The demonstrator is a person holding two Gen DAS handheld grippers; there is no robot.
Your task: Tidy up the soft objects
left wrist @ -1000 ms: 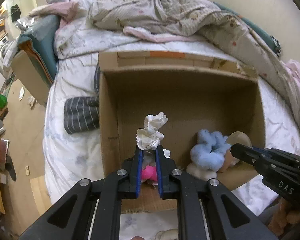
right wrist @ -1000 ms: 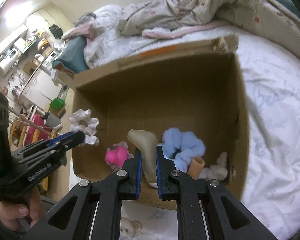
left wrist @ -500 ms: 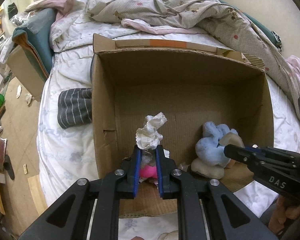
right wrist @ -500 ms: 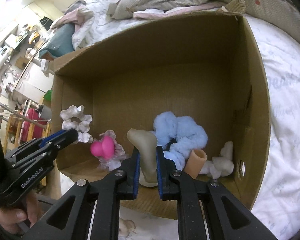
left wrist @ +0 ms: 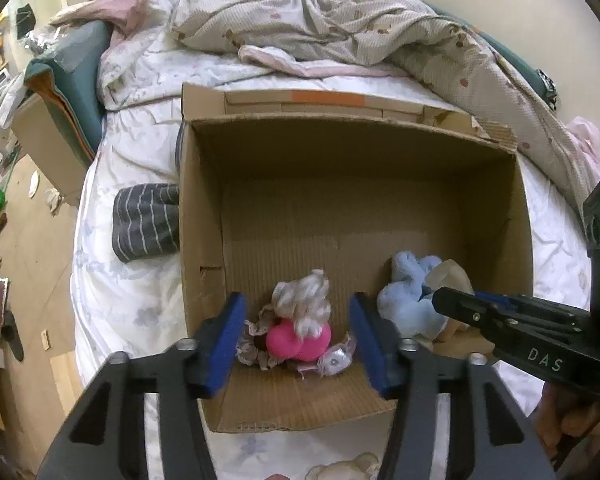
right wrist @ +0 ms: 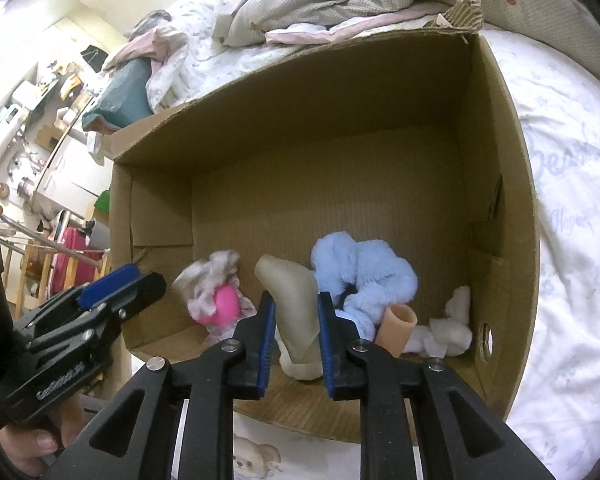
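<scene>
Cardboard box (left wrist: 204,216), left gripper (left wrist: 298,334) spread wide, "DAS"-marked right gripper (right wrist: 296,330) pinching beige sock (right wrist: 294,300).

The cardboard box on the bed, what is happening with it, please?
A person with a gripper in each hand is putting soft things into the cardboard box. The left gripper is open above a white scrunchie, which lies blurred on a pink soft toy in the box. The right gripper is shut on a beige sock-like piece, held low inside the box beside a blue fluffy scrunchie.
</scene>
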